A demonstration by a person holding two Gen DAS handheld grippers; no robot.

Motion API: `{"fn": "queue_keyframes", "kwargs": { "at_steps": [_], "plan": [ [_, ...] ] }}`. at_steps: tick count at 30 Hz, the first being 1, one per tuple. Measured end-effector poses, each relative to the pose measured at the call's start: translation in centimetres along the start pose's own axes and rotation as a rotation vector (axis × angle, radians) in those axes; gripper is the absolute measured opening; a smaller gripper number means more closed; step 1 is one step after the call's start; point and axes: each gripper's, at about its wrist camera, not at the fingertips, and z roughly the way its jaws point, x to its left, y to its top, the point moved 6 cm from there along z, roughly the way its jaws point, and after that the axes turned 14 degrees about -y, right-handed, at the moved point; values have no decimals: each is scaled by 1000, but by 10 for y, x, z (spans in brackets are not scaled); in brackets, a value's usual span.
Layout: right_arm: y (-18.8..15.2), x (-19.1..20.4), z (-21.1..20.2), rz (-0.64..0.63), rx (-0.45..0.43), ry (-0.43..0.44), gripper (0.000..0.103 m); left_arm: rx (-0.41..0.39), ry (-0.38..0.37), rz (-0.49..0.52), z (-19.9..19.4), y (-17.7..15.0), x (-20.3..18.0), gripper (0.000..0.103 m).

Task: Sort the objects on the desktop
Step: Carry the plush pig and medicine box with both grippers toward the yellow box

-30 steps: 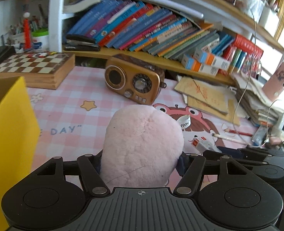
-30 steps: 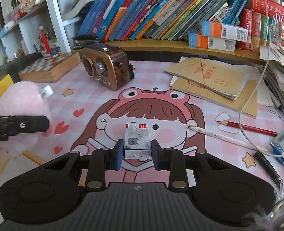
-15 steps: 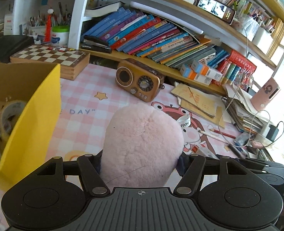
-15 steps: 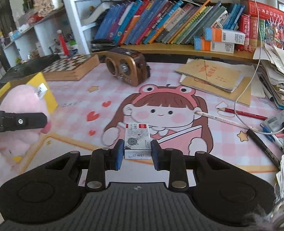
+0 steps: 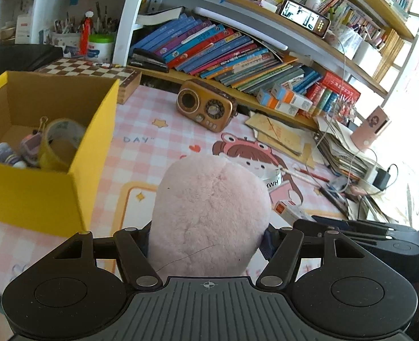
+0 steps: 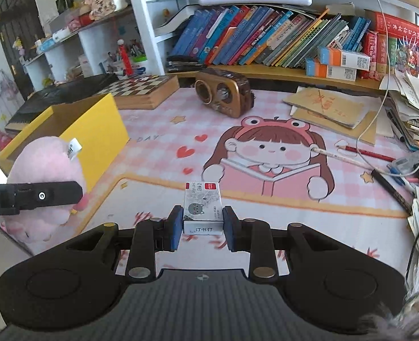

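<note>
The left gripper [image 5: 208, 234] clamps the plush toy [image 5: 209, 213] at lower centre; the right gripper [image 6: 202, 224] clamps the staple box [image 6: 202, 209]. Risk: the bulky toy may snag the yellow box [image 5: 93, 153] rim at left.

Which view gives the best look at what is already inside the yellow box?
The left wrist view: it looks down into the open yellow box, showing a tape roll and small items on its floor. The right wrist view shows only the box's outer yellow wall and rim, partly behind the pink plush toy; its contents are hidden.
</note>
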Motion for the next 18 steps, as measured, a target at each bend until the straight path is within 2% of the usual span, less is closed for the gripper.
{"fn": "queue_keyframes", "kwargs": {
  "at_steps": [8,18],
  "plan": [
    [-15,28,-22,8,-1,-25,27,26,-25,-17,-31,-20,16,66],
    [-34,80,-47,-14,11,-8,27,29,-41,-24,-74,-39,39,66]
  ]
}}
